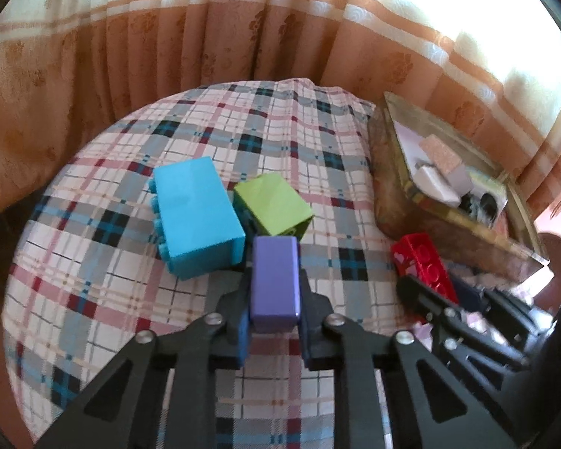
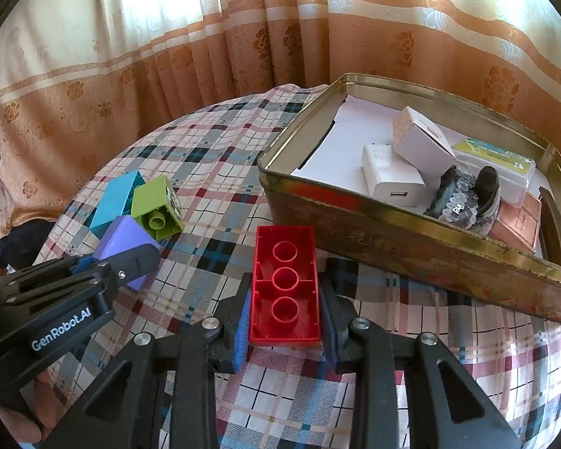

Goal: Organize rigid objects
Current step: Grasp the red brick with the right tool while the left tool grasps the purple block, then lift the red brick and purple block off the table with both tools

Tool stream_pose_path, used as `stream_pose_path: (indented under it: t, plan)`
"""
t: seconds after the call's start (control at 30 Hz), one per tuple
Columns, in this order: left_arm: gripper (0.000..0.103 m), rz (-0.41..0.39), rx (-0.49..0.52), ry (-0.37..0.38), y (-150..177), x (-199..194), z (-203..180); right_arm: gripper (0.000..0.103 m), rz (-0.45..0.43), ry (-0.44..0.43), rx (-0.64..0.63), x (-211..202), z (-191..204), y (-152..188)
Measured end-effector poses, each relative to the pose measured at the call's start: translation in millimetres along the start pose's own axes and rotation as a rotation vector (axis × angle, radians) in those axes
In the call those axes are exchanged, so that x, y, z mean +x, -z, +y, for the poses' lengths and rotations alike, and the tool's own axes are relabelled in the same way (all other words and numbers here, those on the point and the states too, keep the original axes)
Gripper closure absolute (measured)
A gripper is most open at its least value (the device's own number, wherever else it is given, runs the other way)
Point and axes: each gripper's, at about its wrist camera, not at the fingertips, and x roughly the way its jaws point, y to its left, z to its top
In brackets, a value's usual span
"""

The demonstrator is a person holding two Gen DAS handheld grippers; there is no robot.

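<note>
Left wrist view: the left gripper (image 1: 275,321) has its jaws clamped on the two long sides of a purple block (image 1: 276,280), whose long axis runs straight out along the fingers, away from the camera. Just past its far end lie a blue brick (image 1: 198,217), on its side with its studs facing left and its length running near to far, and a green block (image 1: 271,205) lying tilted beside it; the three sit close together on the plaid-covered surface (image 1: 112,262).

In the right wrist view, the right gripper (image 2: 285,323) grips a red brick (image 2: 285,286) across its narrow width, hollow underside up, its long axis also pointing forward along the fingers toward an old metal tin (image 2: 392,247). The tin stands just beyond the brick's far end and holds a white charger (image 2: 391,177), a small white box (image 2: 420,142), a sequined shoe (image 2: 463,198) and other small things. Patterned curtains (image 2: 243,45) hang behind the surface.
</note>
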Motion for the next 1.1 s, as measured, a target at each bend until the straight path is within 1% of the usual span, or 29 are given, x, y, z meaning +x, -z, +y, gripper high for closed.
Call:
stream_pose_path:
  t: [0.1,0.23,0.37,0.47,0.6,0.73,0.83,0.9,0.93,1.1]
  plan:
    - [0.084,0.002,0.044,-0.031,7.5,-4.7,-3.7,0.069,0.000,0.003,-0.001,-0.5,0.6,0.1]
    - [0.084,0.003,0.015,-0.003,4.9,-3.5,2.3,0.069,0.000,0.009,-0.005,-0.4,1.9,0.0]
    - [0.082,0.002,0.037,-0.020,3.5,-1.8,-4.3,0.069,0.001,0.013,-0.007,-0.1,2.9,-0.5]
    - [0.082,-0.009,-0.025,0.013,2.1,-0.8,2.5,0.069,0.001,0.014,-0.008,0.0,2.9,-0.6]
    - [0.085,-0.012,-0.034,0.031,2.7,-1.3,3.2,0.069,0.001,0.017,-0.009,-0.3,3.8,-0.6]
    - [0.085,-0.017,-0.082,0.085,4.2,-2.8,11.8,0.069,0.000,0.016,-0.009,-0.4,3.9,-0.7]
    - [0.085,-0.020,-0.094,0.088,7.2,-5.2,12.3,0.069,-0.004,-0.003,0.003,-1.2,3.1,-0.7]
    - [0.085,-0.023,-0.093,0.086,10.6,-7.0,11.2,0.069,-0.020,-0.034,0.016,-3.5,2.2,-1.2]
    - [0.085,-0.026,-0.091,0.082,11.9,-7.6,10.4,0.069,-0.042,-0.064,0.019,-7.7,2.5,-1.3]
    - [0.085,-0.043,-0.072,0.044,12.3,-10.8,7.2,0.069,-0.132,-0.114,-0.024,-24.1,13.4,-0.8]
